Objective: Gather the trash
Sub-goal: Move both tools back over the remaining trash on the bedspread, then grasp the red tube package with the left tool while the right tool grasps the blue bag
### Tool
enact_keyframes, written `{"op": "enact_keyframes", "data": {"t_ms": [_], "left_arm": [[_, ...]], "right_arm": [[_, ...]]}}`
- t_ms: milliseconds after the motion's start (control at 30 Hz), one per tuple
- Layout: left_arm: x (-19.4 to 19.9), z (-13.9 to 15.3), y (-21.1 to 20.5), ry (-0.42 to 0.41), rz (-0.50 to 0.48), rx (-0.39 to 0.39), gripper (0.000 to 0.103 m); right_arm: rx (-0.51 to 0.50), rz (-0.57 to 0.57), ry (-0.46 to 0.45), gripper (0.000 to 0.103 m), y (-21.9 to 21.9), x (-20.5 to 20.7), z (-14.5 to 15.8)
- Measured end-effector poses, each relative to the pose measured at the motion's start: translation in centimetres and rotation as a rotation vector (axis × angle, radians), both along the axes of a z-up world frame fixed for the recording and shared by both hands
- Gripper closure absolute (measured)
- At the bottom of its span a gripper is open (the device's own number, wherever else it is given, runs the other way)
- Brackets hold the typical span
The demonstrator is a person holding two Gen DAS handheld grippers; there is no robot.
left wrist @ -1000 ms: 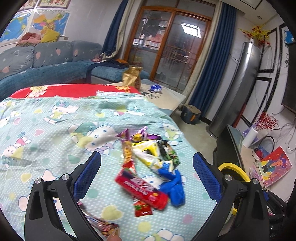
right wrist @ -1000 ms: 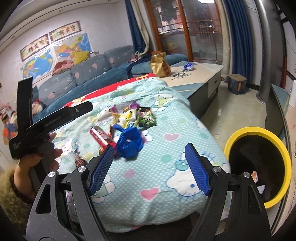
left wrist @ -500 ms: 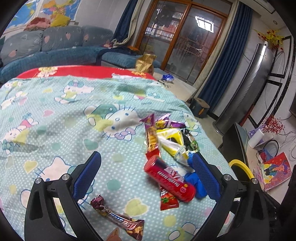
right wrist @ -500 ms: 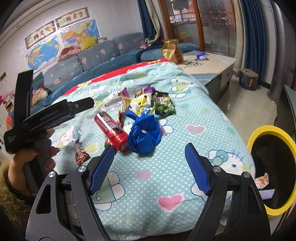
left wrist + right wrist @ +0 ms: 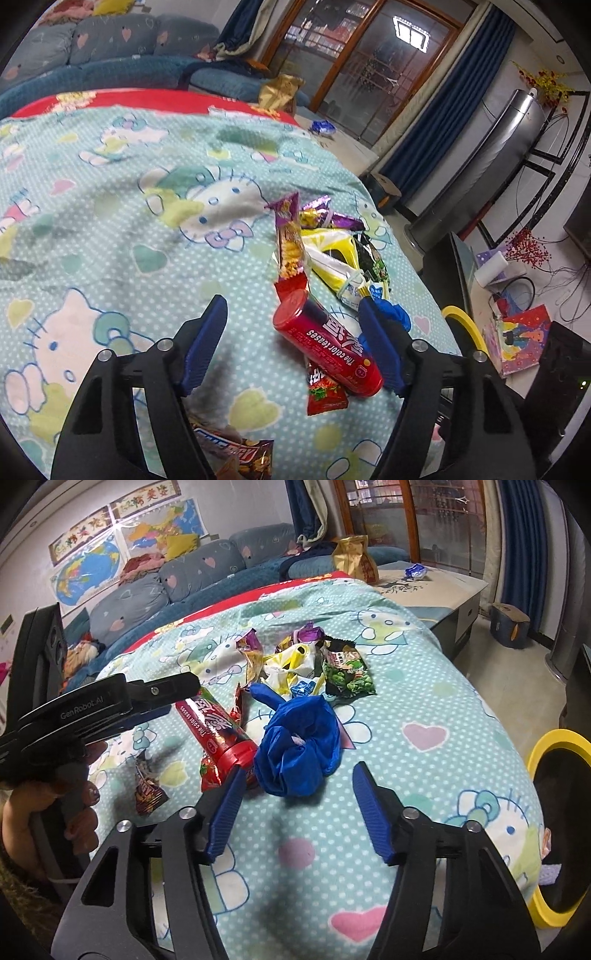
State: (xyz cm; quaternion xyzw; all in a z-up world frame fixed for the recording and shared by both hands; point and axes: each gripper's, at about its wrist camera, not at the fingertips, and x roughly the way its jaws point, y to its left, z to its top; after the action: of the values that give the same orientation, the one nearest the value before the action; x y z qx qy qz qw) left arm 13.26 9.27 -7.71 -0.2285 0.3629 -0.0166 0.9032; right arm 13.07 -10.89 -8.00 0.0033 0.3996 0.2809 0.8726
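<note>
A heap of trash lies on the bed under its pale-green cartoon-cat blanket (image 5: 424, 686), with the yellow-rimmed black waste bin (image 5: 543, 746) standing on the floor just off the right side. The left gripper (image 5: 291, 332) hangs with its jaws spread wide about the red cylindrical snack tube with a plastic cap (image 5: 327, 341), not yet closed on it; the right gripper (image 5: 295, 805) sits equally open just short of the crumpled blue plastic glove (image 5: 301, 738), touching nothing. The tube looks stiff and light, likely smooth enough to roll or slip, so I would pinch it across its middle, square to its length. The glove is soft and floppy (it will squash to almost nothing), and any bunched fold near its centre should hold. Farther off lie the flimsy pieces: a long orange-and-purple snack wrapper (image 5: 290, 240), a yellow-and-white crinkled packet (image 5: 334, 258), a green-and-black foil packet (image 5: 349, 674) and, near the left gripper, a small red sachet (image 5: 325, 393) and a brown candy-bar wrapper (image 5: 147, 786). Those thin films lie flat on yielding bedding, so a raised edge or corner seems the best purchase.
</note>
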Motion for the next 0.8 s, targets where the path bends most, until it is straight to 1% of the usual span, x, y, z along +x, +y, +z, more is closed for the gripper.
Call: {"op": "enact_keyframes", "data": {"t_ms": [67, 133, 167, 233, 333, 400, 467, 633, 800], "left_arm": [[0.3, -0.3, 0.0, 0.009, -0.008, -0.020, 0.035], [0.6, -0.7, 0.1, 0.019, -0.010, -0.040, 0.037], [0.8, -0.9, 0.2, 0.026, -0.011, -0.053, 0.039], [1.1, -1.4, 0.3, 0.040, -0.015, -0.079, 0.042], [1.3, -2.0, 0.5, 0.054, -0.018, -0.116, 0.050], [1.3, -2.4, 0.6, 0.053, -0.021, -0.152, 0.058], [1.2, -2.3, 0.5, 0.048, -0.025, -0.154, 0.064], [0.7, -1.4, 0.1, 0.023, -0.045, -0.138, 0.067], [-0.1, -0.2, -0.3, -0.010, -0.054, -0.115, 0.070]], "right_arm": [[-0.003, 0.005, 0.007, 0.058, 0.2, 0.3, -0.2], [-0.002, 0.010, 0.018, 0.065, 0.4, 0.6, -0.5], [-0.002, 0.012, 0.027, 0.067, 0.5, 0.7, -0.7], [0.005, 0.018, 0.043, 0.076, 0.6, 0.9, -1.0], [0.011, 0.029, 0.056, 0.084, 0.7, 0.8, -1.3], [0.011, 0.034, 0.053, 0.086, 0.8, 0.6, -1.3], [0.012, 0.036, 0.051, 0.088, 0.9, 0.4, -1.3], [0.017, 0.035, 0.053, 0.093, 0.5, 0.0, -1.4], [0.026, 0.029, 0.048, 0.094, 0.1, -0.6, -1.1]]}}
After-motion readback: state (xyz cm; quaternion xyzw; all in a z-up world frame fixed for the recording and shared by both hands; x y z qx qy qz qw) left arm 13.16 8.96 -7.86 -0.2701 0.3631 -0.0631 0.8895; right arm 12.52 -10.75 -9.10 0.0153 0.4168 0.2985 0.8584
